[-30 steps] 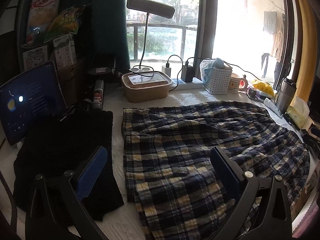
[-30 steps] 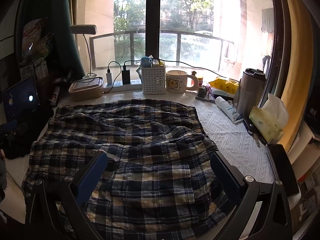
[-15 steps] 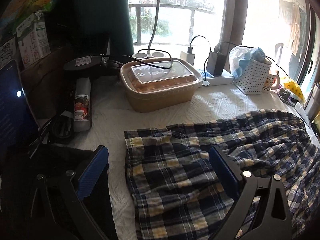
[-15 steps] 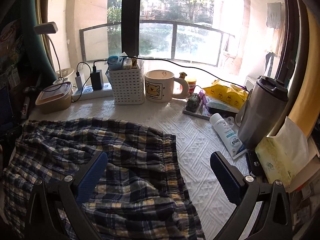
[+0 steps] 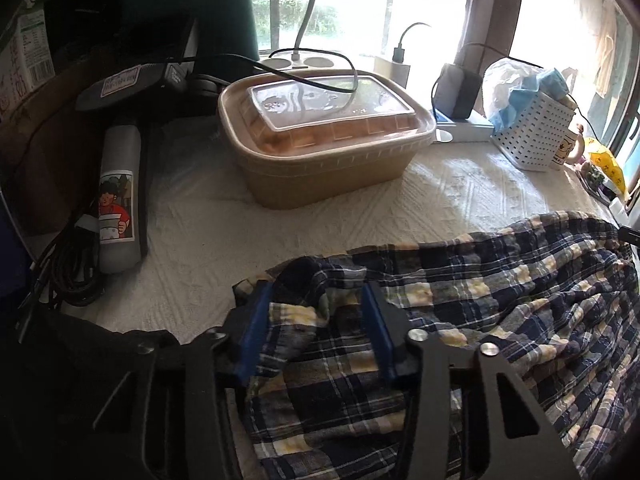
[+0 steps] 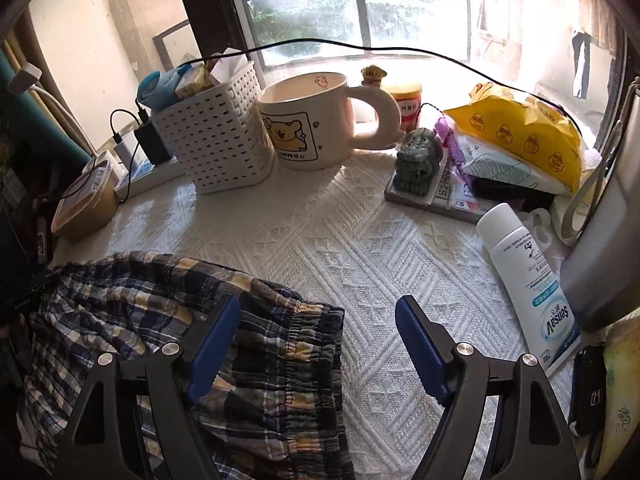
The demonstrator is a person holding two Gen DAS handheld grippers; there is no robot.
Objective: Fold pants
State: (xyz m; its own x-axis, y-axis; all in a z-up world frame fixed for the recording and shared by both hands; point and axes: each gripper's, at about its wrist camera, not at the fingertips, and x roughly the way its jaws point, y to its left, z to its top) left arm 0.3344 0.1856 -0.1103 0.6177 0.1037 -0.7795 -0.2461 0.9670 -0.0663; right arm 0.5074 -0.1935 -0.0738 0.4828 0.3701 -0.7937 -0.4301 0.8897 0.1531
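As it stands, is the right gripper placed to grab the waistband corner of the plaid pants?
Probably yes: the right gripper is open, its fingers straddle the plaid pants at the elastic waistband corner, and nothing lies between.

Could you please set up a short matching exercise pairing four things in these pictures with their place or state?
1. left gripper
2. right gripper
3. bear mug
4. takeaway box

a. open over the waistband
b. beside the white basket
c. closing around bunched plaid pants
d. clear lid with a cable across it

Pairs: 1-c, 2-a, 3-b, 4-d
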